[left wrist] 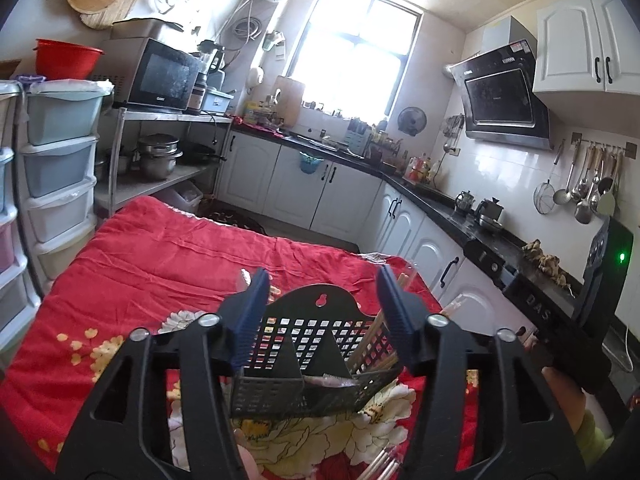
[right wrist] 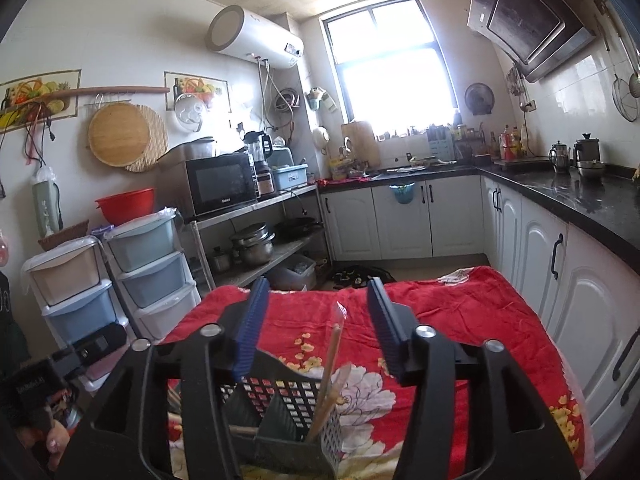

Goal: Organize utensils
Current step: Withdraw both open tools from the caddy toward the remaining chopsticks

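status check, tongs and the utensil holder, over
Left tongs open, nothing gripped. Right tongs open, empty. Black holder on red cloth, chopsticks in one slot. Nothing in the way.

The right gripper (left wrist: 560,312) body reads "DAS".

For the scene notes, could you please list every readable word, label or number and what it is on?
"DAS": right gripper body, left wrist view.
Microwave door brand: too blurred.
Range hood logo and stickers: too small.
Left gripper body label: illegible.
Water heater panel: unreadable.
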`<state>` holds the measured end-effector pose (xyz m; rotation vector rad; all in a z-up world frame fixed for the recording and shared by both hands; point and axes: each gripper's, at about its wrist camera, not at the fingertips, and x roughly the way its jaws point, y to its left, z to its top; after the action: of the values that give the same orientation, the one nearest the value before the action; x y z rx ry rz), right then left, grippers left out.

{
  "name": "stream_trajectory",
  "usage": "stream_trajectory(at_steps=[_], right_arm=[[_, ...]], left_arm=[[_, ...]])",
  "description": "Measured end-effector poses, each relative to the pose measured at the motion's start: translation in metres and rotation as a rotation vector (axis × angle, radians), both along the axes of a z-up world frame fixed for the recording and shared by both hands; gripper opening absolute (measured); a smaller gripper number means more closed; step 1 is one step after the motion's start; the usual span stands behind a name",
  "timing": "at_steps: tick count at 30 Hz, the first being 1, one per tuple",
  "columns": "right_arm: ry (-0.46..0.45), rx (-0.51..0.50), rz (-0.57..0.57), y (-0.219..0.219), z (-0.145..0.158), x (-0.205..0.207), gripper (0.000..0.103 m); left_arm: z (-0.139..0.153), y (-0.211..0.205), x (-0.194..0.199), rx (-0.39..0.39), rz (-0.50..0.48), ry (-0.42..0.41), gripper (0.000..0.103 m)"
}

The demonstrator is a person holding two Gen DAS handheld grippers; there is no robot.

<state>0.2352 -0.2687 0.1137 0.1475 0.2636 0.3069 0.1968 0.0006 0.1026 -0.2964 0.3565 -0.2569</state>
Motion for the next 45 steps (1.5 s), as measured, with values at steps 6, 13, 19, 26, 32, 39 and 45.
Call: stream_trajectory(at_steps=[6, 13, 19, 26, 32, 39, 45], right_arm=[[0.053, 0.003, 0.005, -0.006, -0.001, -0.014, 0.067], [0.089, -0.014, 0.019, -0.009, -0.008, -0.036, 0.074], [0.088, -0.016, 0.038, -0.004, -0.009, -0.058, 0.078], [0.096, -0.033, 0.072, 0.008, -0.015, -0.081, 0.082], [0.11, -0.036, 0.091, 0.017, -0.02, -0.091, 0.084], [0.134, -0.051, 0.123, 0.028, -0.028, -0.1, 0.086], [0.174, -0.061, 0.137, 0.032, -0.042, -0.106, 0.087]], left_arm=[[0.004, 0.009, -0.015, -0.031, 0.017, 0.016, 0.082], [-0.008, 0.014, -0.034, -0.057, 0.021, 0.061, 0.092], [-0.015, 0.019, -0.048, -0.05, 0.024, 0.078, 0.092], [-0.023, 0.035, -0.065, -0.074, 0.046, 0.085, 0.092], [-0.032, 0.051, -0.076, -0.102, 0.072, 0.103, 0.092], [-0.043, 0.061, -0.087, -0.11, 0.087, 0.129, 0.092], [-0.055, 0.058, -0.091, -0.1, 0.072, 0.162, 0.092]])
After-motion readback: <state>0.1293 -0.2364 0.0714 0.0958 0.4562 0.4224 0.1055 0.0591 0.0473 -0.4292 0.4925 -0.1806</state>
